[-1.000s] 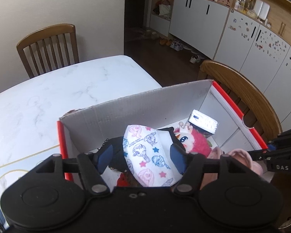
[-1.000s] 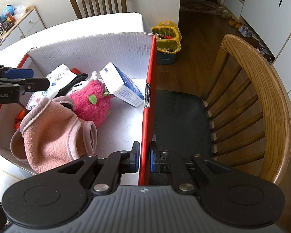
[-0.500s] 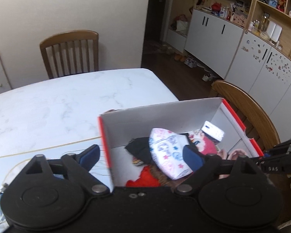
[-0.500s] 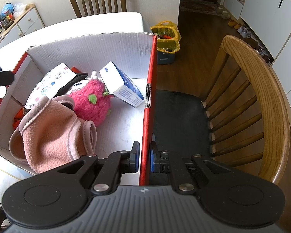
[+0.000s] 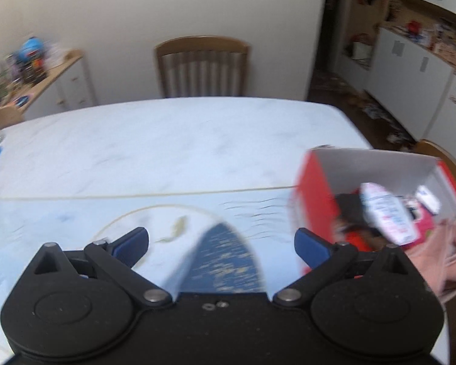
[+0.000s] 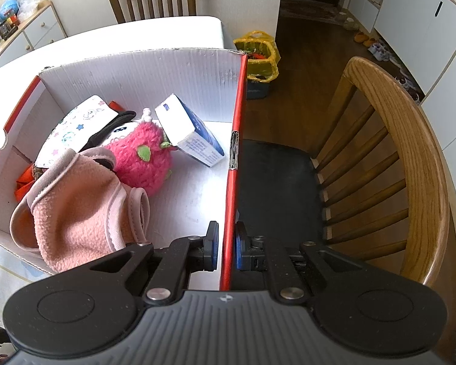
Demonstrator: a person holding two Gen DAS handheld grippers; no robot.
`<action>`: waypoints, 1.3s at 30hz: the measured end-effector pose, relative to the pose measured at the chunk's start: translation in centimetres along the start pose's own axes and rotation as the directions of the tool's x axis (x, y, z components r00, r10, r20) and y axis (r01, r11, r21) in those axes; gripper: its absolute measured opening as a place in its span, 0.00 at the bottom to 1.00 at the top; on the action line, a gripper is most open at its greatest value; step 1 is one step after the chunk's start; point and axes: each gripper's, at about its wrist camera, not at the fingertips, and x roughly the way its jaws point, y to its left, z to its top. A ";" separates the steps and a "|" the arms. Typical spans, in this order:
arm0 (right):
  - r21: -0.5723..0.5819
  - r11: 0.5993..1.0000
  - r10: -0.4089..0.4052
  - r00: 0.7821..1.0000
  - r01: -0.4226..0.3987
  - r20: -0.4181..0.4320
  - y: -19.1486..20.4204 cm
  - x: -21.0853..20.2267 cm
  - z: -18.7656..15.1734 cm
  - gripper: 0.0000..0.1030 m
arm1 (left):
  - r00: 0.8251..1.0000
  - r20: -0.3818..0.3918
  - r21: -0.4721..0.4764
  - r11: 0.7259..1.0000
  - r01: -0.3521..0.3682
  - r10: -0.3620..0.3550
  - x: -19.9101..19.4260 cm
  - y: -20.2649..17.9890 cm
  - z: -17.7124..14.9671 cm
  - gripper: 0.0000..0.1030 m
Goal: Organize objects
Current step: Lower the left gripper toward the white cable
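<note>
A red and white cardboard box (image 6: 143, 73) stands at the table's right edge and holds a patterned face mask (image 6: 76, 124), a pink plush toy (image 6: 139, 158), a pink fleece garment (image 6: 76, 210) and a small blue and white carton (image 6: 191, 130). My right gripper (image 6: 226, 246) is shut on the box's red right wall (image 6: 235, 152). My left gripper (image 5: 222, 241) is open and empty above the table, left of the box (image 5: 316, 191). A dark blue flat object (image 5: 225, 258) lies on the table between its fingers. The left view is blurred.
The white marble table (image 5: 167, 140) has a printed mat (image 5: 76, 219) near me. Wooden chairs stand at the far side (image 5: 202, 67) and beside the box (image 6: 404, 158). A yellow bag (image 6: 258, 54) sits on the floor. A sideboard with clutter (image 5: 36, 73) is at the left.
My left gripper let go of the face mask, which now lies in the box, opened, and swung left away from the box over the table. The right gripper has not moved.
</note>
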 end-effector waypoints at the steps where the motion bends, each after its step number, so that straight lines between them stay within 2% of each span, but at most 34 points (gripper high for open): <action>1: 0.000 1.000 -0.003 1.000 0.003 -0.001 0.0 0.0 0.0 0.10 | 1.000 -0.005 -0.010 1.000 -0.017 0.016 0.0 0.9 -0.2 0.99; 5: -0.003 1.000 -0.015 1.000 0.015 -0.005 0.3 0.1 0.1 0.10 | 0.997 -0.019 -0.027 0.997 -0.070 0.069 0.2 4.1 -1.1 0.99; 15: -0.009 0.999 -0.045 0.999 0.045 -0.014 0.8 0.1 0.1 0.10 | 0.991 -0.064 -0.007 0.993 -0.116 0.115 0.9 10.2 -4.0 0.99; 19: -0.007 0.998 -0.060 0.998 0.060 -0.018 1.1 0.2 0.3 0.10 | 0.987 -0.084 0.031 0.990 -0.137 0.139 1.4 12.0 -5.2 0.98; 28: -0.005 0.996 -0.088 0.996 0.088 -0.029 1.6 0.1 0.3 0.10 | 0.980 -0.104 0.215 0.966 -0.143 0.169 3.2 12.8 -7.1 0.92; 34: -0.006 0.994 -0.109 0.993 0.109 -0.036 2.0 0.3 0.4 0.10 | 0.979 -0.116 0.206 0.968 -0.141 0.168 4.6 14.3 -7.2 0.82; 39: 0.000 0.992 -0.124 0.991 0.124 -0.042 2.2 0.6 0.4 0.10 | 0.982 -0.124 0.227 0.967 -0.111 0.142 5.3 14.1 -7.1 0.80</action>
